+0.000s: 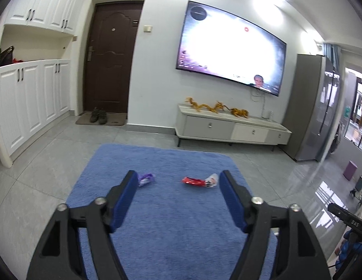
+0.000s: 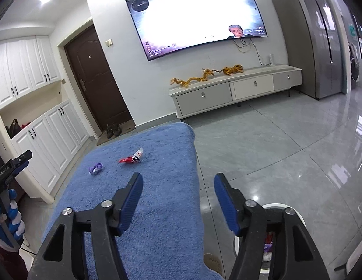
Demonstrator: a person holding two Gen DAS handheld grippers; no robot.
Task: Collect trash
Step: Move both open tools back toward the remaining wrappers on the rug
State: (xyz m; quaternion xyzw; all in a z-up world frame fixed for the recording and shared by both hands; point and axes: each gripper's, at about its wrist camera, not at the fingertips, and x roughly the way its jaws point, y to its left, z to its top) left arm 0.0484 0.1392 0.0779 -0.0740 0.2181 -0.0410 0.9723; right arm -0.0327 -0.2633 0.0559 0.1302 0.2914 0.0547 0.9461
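Three wrappers lie on a blue cloth-covered table: a purple wrapper to the left, a red wrapper and a white wrapper touching it on the right. My left gripper hovers over the cloth, open and empty, short of the wrappers. In the right wrist view the purple wrapper, red wrapper and white wrapper lie ahead to the left. My right gripper is open and empty over the table's right edge. Below it stands a white bin holding some wrappers.
A TV console with golden dragon figures stands under a wall TV. White cabinets line the left wall beside a brown door. A grey fridge stands at right. A gloved hand holds the other gripper.
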